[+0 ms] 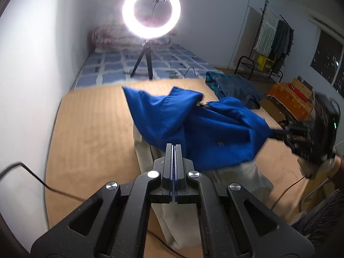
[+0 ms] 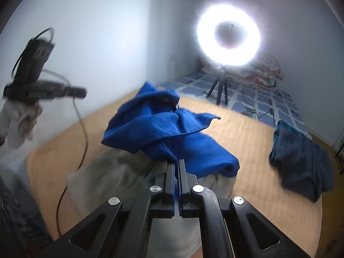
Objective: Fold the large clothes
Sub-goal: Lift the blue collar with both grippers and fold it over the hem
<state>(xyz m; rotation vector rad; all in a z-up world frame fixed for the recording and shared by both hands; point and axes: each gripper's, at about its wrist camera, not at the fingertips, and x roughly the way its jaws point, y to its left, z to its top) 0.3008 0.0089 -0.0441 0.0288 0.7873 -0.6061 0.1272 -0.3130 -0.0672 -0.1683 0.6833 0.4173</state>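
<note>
A bright blue garment point(image 1: 189, 124) hangs bunched above the tan mat point(image 1: 90, 129). My left gripper point(image 1: 174, 146) is shut on its near edge. My right gripper point(image 1: 277, 132) shows at the right in the left wrist view, shut on the garment's other end. In the right wrist view the right gripper point(image 2: 176, 161) is shut on a hem of the blue garment point(image 2: 172, 133). The left gripper point(image 2: 82, 92) shows at the left there, held high and blurred; what is in its jaws is not visible in that view. A beige garment point(image 1: 247, 172) lies flat on the mat under the blue one.
A ring light on a tripod point(image 1: 150, 13) stands at the far edge of the mat, on a blue checked mattress point(image 1: 120, 68). A dark teal garment pile point(image 1: 236, 88) lies at the mat's far right. A clothes rack point(image 1: 273, 38) and orange box point(image 1: 290, 99) stand beyond. Cables trail across the mat.
</note>
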